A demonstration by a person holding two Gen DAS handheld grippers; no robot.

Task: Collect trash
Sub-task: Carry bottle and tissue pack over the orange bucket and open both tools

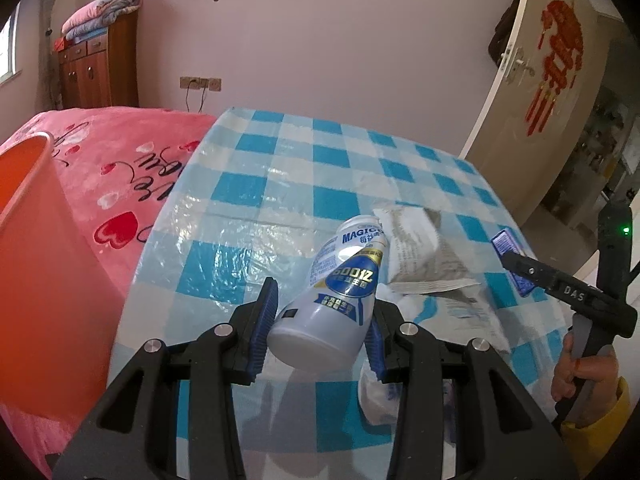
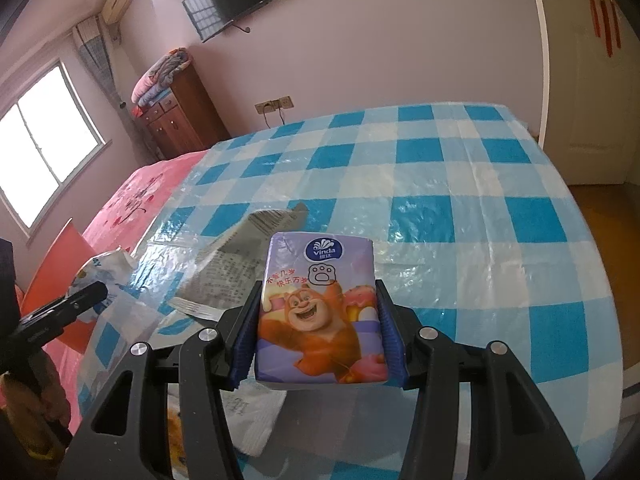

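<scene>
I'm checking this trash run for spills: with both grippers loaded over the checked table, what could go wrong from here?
1. The white drink bottle sits tilted in the left gripper, pinched near its base, so it may swing or slip.
2. The orange bin stands left, beside the pink bed; a drop could miss.
3. Crumpled newspaper remains underneath.

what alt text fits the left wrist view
The left gripper clamps a pale bottle above a blue-checked table. Crumpled newspaper lies behind it, an orange bin stands at left, and the right gripper enters from the right.
</scene>
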